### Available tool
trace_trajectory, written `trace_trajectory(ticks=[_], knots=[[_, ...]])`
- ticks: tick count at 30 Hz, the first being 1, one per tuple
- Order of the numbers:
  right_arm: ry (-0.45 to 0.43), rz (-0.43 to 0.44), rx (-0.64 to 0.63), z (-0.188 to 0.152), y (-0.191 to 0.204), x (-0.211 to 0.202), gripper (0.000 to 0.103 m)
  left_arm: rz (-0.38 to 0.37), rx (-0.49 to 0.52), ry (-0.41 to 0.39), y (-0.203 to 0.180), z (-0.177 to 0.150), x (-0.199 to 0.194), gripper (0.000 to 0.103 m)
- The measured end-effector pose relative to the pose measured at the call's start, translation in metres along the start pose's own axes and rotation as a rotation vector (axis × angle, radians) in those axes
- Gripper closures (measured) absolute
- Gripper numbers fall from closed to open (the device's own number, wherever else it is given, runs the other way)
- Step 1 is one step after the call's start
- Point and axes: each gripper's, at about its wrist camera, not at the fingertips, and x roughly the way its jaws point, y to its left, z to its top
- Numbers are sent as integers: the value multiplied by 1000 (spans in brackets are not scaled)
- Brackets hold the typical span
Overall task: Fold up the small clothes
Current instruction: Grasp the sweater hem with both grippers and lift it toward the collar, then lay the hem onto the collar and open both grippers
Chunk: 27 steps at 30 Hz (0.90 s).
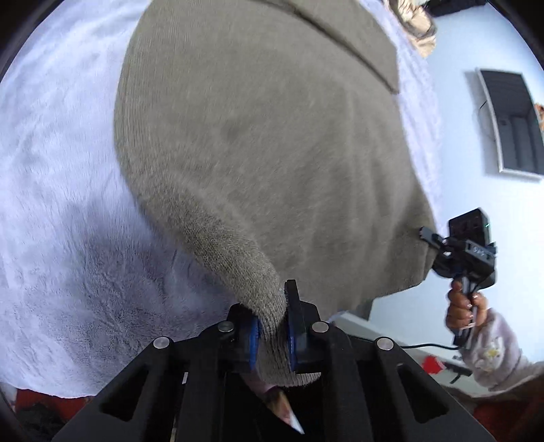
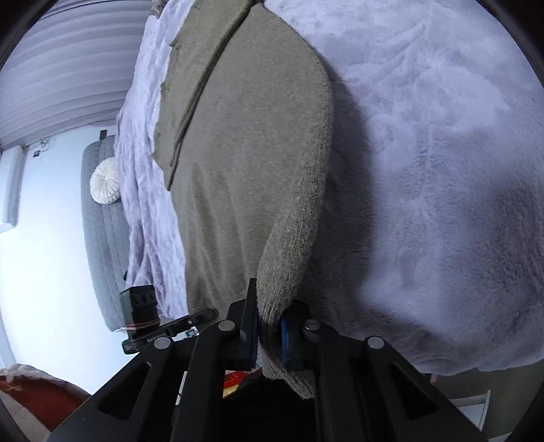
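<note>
A grey-beige knitted sweater [image 1: 272,136] lies spread on a fluffy white blanket [image 1: 51,170]. My left gripper [image 1: 272,326] is shut on one near corner of its hem, and the knit bunches between the blue pads. In the right wrist view the same sweater [image 2: 244,153] runs away from me, and my right gripper [image 2: 270,326] is shut on the other near corner. In the left wrist view the right gripper [image 1: 430,238] meets the sweater's right edge, with a person's hand [image 1: 462,306] on its handle. The left gripper [image 2: 200,316] shows at the lower left of the right wrist view.
The blanket [image 2: 442,136] spreads wide beside the sweater. A grey quilted pad [image 2: 102,238] with a round white cushion [image 2: 103,182] lies beyond the blanket's edge on a pale floor. A dark slatted panel [image 1: 513,125] sits at the right. Beige cloth [image 1: 418,27] lies at the far end.
</note>
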Motion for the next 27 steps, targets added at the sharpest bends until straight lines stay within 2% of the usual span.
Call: trace_trajectory(ticks=[5, 9, 14, 22, 27], knots=[[-42, 158, -6, 15, 26, -1, 93, -83, -44, -110, 1, 23, -35, 89], [-78, 250, -17, 33, 45, 1, 93, -71, -23, -185, -2, 48, -54, 89], [-135, 344, -48, 71, 71, -1, 93, -97, -14, -297, 8, 92, -89, 89], [-190, 380, -148, 166, 123, -2, 93, -67, 4, -464, -6, 180, -110, 89], [-223, 377, -119, 231, 132, 9, 93, -37, -21, -550, -7, 239, -108, 89]])
